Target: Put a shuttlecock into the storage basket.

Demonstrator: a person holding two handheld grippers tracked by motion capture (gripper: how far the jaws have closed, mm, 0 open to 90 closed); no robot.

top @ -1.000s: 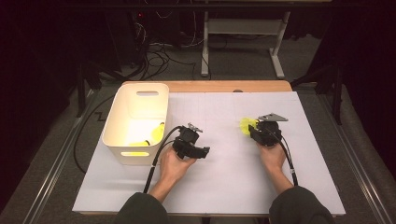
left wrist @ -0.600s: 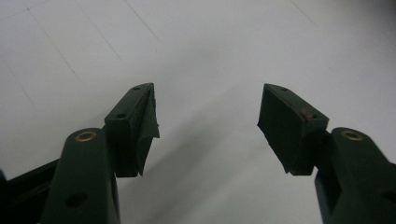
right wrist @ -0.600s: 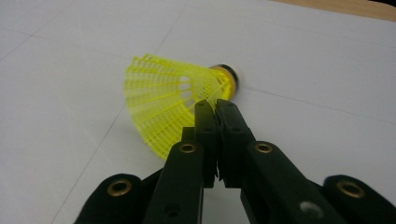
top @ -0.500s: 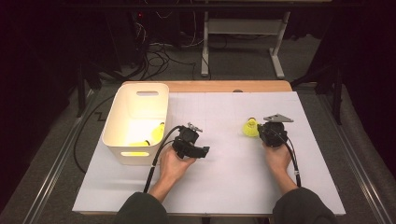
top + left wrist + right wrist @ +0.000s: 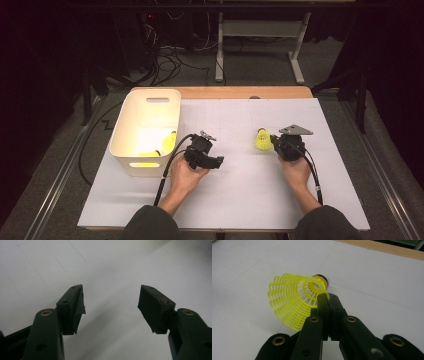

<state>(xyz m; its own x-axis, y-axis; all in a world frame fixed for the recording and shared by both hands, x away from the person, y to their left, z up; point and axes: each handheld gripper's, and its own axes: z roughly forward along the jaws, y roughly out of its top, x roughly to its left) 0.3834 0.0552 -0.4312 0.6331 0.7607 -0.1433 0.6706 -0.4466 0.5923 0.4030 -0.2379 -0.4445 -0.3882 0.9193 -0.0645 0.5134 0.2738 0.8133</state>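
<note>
The right gripper (image 5: 325, 298) has just clamped shut on the yellow shuttlecock's (image 5: 292, 301) skirt — ready to lift toward the white bin (image 5: 131, 120) at nine o'clock; the left gripper (image 5: 111, 307) gapes empty.

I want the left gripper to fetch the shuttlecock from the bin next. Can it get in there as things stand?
Probably yes. The left gripper is open and empty, right beside the bin, whose top is open; the shuttlecock lies against the near wall, uncovered.
</note>
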